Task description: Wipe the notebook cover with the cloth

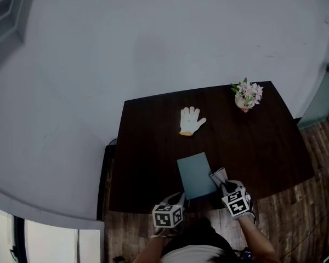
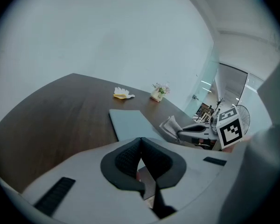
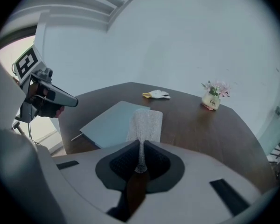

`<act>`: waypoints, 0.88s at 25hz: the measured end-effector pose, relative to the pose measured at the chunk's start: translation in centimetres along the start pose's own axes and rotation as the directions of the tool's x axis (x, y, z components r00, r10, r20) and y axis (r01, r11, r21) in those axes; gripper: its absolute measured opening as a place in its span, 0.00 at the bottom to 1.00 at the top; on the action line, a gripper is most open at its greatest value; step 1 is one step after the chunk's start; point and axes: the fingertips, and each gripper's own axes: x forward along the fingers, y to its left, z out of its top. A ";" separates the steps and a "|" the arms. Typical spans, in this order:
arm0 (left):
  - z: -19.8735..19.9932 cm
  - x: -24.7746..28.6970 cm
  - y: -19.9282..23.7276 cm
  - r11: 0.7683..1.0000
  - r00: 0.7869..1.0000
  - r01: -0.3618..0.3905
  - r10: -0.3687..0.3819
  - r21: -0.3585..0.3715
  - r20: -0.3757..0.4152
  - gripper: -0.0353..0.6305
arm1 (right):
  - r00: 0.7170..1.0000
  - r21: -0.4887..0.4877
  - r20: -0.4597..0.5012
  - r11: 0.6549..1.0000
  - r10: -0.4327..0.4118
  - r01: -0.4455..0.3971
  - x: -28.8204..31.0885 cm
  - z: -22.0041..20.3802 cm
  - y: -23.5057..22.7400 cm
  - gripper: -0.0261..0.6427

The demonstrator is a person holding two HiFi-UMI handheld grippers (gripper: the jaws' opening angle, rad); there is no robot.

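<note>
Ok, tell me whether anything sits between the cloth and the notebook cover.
Nothing visible does. The right gripper holds the cloth right at the notebook edge. The glove and flowers sit farther back on the table, out of the path.

A dark brown wooden tabletop (image 1: 153,163) stands against a plain pale grey-blue wall (image 1: 153,37). The floor (image 1: 301,218) is brown wood planking. A slatted panel (image 1: 5,10) sits high on the wall at left. A pale-green panel (image 1: 323,103) stands at right. Lighting is even and diffuse.
</note>
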 end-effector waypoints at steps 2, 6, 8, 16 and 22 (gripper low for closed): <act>1.0 -0.3 -0.2 1.000 1.000 0.003 -0.003 0.007 0.031 0.07 | 0.999 0.029 0.035 1.000 -0.003 0.002 -0.5 1.0 0.0 0.09; 3.1 -0.9 -0.7 0.999 0.996 0.001 -0.005 0.044 0.087 0.07 | 0.994 0.046 0.108 0.999 -0.013 0.008 -1.8 3.6 0.2 0.09; 4.1 -1.2 -1.1 0.997 0.993 -0.002 -0.006 0.071 0.115 0.07 | 0.990 0.052 0.139 0.999 -0.020 0.013 -2.4 4.8 0.3 0.09; 8.6 -3.5 -3.1 0.985 0.970 -0.023 -0.019 0.170 0.241 0.07 | 0.960 0.065 0.274 0.997 -0.057 0.041 -5.6 9.5 0.6 0.09; 11.3 -6.0 -4.7 0.977 0.946 -0.016 -0.054 0.215 0.319 0.07 | 0.933 0.046 0.353 0.998 -0.066 0.053 -8.1 12.6 1.6 0.09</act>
